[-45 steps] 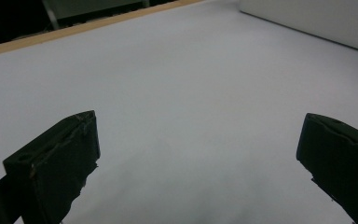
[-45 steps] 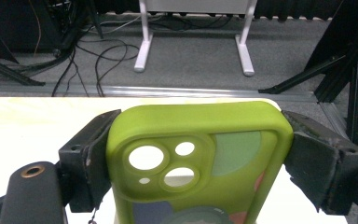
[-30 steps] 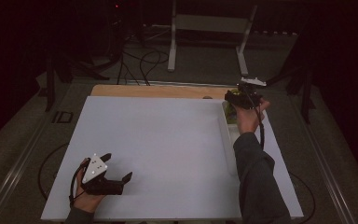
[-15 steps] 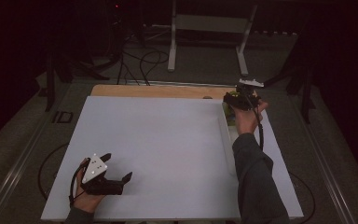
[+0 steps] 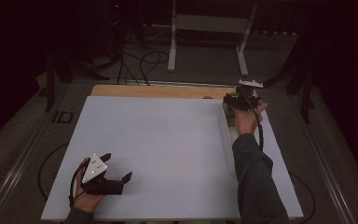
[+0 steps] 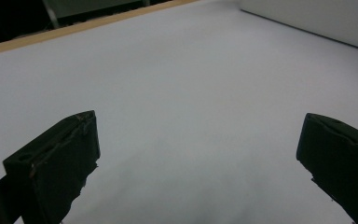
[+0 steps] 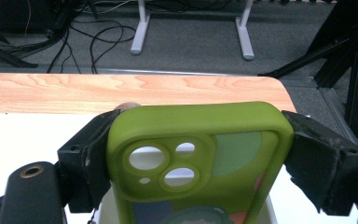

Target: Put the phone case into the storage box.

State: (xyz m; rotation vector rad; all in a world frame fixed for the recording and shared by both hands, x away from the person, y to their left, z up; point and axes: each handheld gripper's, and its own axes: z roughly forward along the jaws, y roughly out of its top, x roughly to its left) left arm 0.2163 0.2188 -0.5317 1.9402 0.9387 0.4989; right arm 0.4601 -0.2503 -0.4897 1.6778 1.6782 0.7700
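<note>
In the right gripper view a green phone case (image 7: 200, 158) with camera cut-outs sits squeezed between both black jaws; my right gripper (image 7: 196, 154) is shut on it. From above, that right gripper (image 5: 235, 100) hovers at the far right of the white board (image 5: 158, 154), over a white tray (image 5: 227, 135). My left gripper (image 5: 116, 179) rests near the board's front left corner. Its jaws stand wide apart with nothing between them, as the left gripper view shows around the left gripper (image 6: 200, 154).
A wooden table edge (image 5: 158, 90) runs behind the board. Beyond it on the floor are cables (image 5: 140, 60) and a white metal stand (image 5: 209, 42). The long white tray lies along the board's right side.
</note>
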